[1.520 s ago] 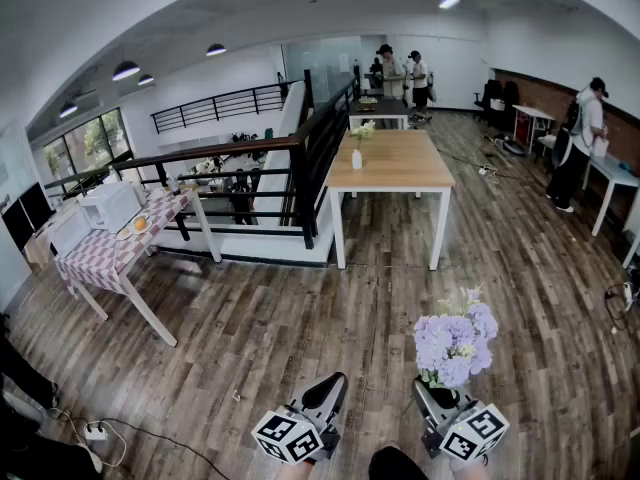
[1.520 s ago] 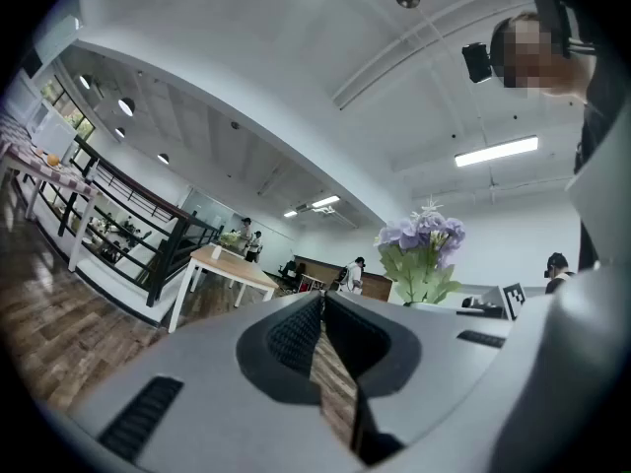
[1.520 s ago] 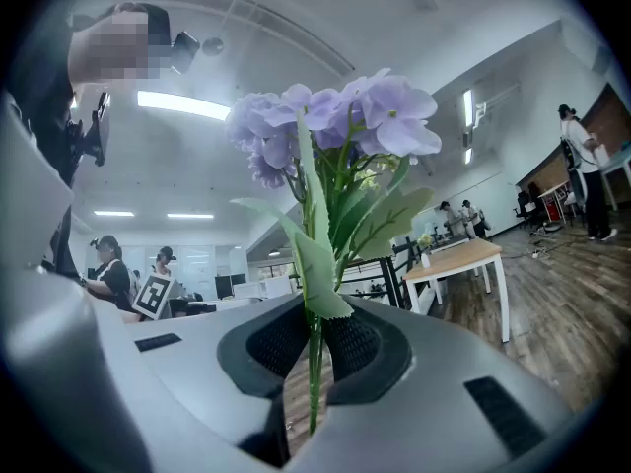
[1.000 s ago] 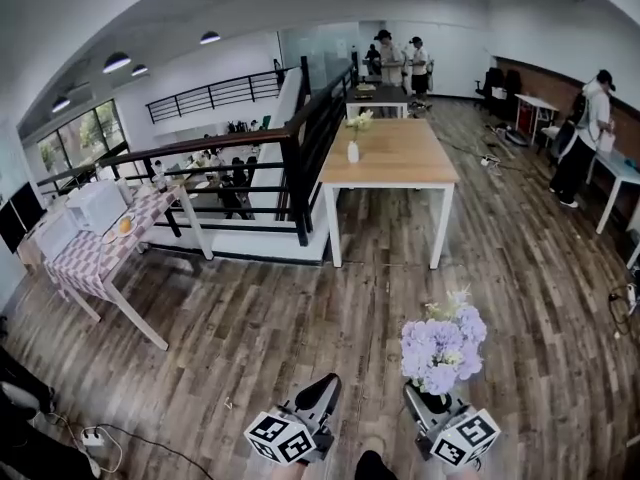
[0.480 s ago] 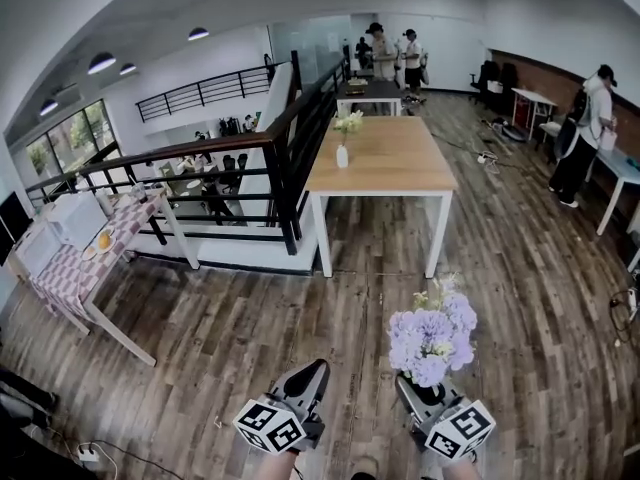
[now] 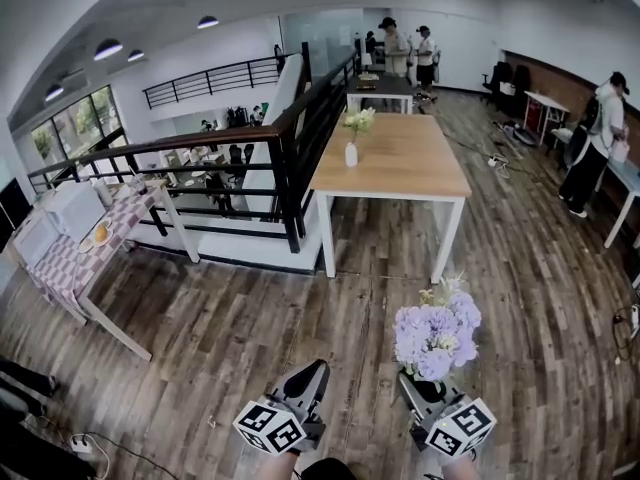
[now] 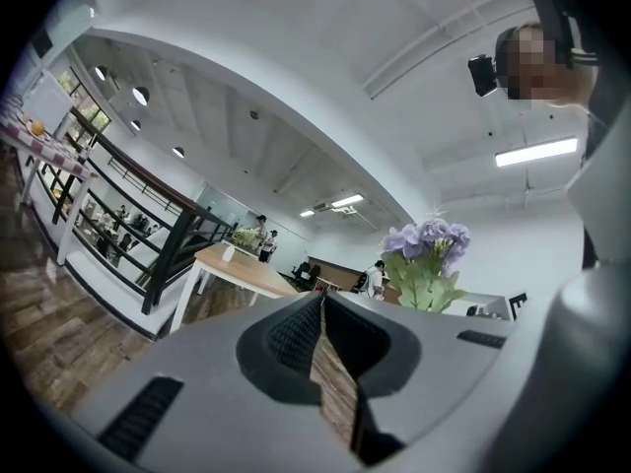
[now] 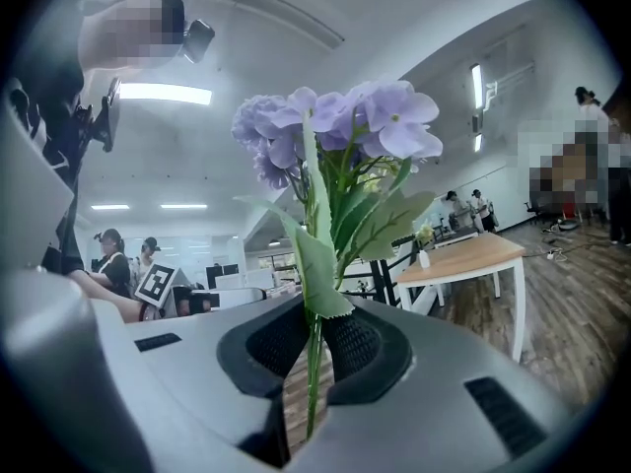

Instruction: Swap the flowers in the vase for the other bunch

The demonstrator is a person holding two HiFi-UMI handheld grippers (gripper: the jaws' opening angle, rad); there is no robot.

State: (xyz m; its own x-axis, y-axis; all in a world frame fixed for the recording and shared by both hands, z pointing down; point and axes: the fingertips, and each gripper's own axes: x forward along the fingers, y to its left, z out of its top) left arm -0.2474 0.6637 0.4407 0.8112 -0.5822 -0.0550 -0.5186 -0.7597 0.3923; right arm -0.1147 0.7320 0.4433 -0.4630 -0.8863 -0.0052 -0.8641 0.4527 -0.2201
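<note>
Head view, carrying step by my reading: desk [image 6: 400, 163] stands well ahead across the floor [image 6: 250, 318], purple bunch [image 6: 435, 333] pinched by its stem in right gripper [image 6: 420, 384] fingers [image 8: 360, 348], vase [image 6: 351, 154] on the desk holding its old flowers [image 6: 359, 120], left gripper [image 6: 310, 376] fingers [image 7: 291, 333] pressed together, empty; next: reach the desk, lift out the old flowers.

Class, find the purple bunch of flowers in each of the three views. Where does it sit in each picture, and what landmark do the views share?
Head view: purple bunch, lower right of centre.
Left gripper view: purple bunch, right of centre, small.
Right gripper view: purple bunch, upper middle, large.
Shared landmark: the wooden table, seen in all three.
</note>
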